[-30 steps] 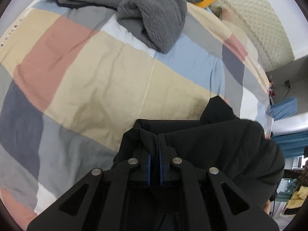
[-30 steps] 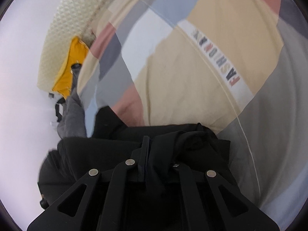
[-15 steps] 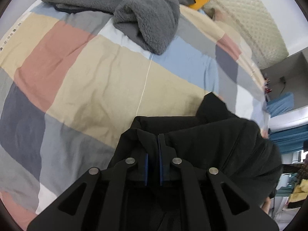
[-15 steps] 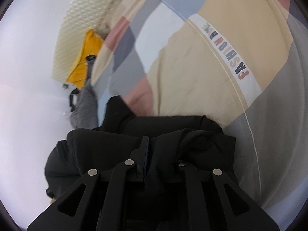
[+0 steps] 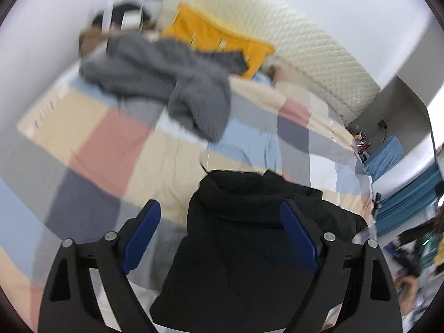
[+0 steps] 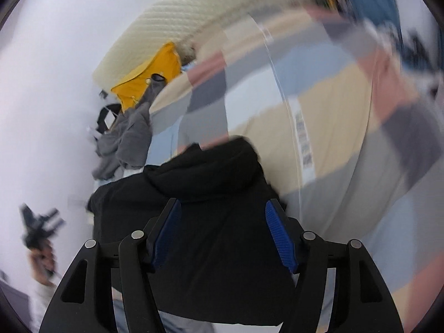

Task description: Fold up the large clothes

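A black hooded jacket [image 5: 244, 238] lies folded on the patchwork bed cover [image 5: 116, 138]. It also shows in the right wrist view [image 6: 216, 222], with its hood toward the headboard. My left gripper [image 5: 220, 216] is open and empty above the jacket. Its blue pads [image 5: 141, 236] stand wide apart. My right gripper [image 6: 222, 216] is open and empty above the same jacket. Both views are blurred by motion.
A grey fleece garment [image 5: 166, 80] lies heaped at the far side of the bed, also in the right wrist view [image 6: 127, 141]. A yellow pillow [image 5: 219, 41] leans on the cream quilted headboard [image 5: 305, 52]. Blue curtains [image 5: 408, 194] hang at the right.
Both grippers were shut on the black jacket's fabric. Both have opened, let it go, and drawn back and up. The jacket now lies on the bed.
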Tool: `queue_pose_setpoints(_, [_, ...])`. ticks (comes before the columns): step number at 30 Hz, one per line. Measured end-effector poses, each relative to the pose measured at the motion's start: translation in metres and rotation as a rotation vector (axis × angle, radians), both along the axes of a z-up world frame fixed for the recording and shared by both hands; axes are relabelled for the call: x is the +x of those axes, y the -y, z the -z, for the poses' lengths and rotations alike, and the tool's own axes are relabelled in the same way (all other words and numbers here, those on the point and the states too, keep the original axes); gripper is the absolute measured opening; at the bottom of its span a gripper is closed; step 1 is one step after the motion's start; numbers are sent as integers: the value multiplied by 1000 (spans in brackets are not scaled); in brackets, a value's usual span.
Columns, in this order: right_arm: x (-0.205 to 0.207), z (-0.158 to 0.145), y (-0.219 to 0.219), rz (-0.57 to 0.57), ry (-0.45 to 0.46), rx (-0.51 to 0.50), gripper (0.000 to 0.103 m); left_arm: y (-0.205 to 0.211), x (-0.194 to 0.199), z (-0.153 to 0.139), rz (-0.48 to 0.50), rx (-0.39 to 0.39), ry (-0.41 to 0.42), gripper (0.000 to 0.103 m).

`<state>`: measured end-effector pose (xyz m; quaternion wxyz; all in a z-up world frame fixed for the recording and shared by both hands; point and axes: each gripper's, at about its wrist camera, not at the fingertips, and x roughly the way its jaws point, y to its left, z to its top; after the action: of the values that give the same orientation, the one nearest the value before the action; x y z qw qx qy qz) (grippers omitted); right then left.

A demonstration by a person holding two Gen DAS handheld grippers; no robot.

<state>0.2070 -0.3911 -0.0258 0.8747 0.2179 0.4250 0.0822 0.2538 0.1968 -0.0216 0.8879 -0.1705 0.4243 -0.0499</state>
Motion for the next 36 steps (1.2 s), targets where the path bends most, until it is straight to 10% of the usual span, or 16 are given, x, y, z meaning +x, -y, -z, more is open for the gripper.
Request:
queue_pose_setpoints(6, [-10,-46,-82,-89,186,-134,72,65,-20,-19,96,79,130,88])
queue_pose_setpoints(12, [-16,-17,-151,-154,271,-266,82,126,-34,26,191,165,157,88])
queue_pose_setpoints(22, [30,104,-193,-169,176,-261,83,169,-1,122,205,240,122,93])
queue_pose_setpoints(36, [101,138,-183,-122,132,-220,103,191,55,143,178,283,98,99])
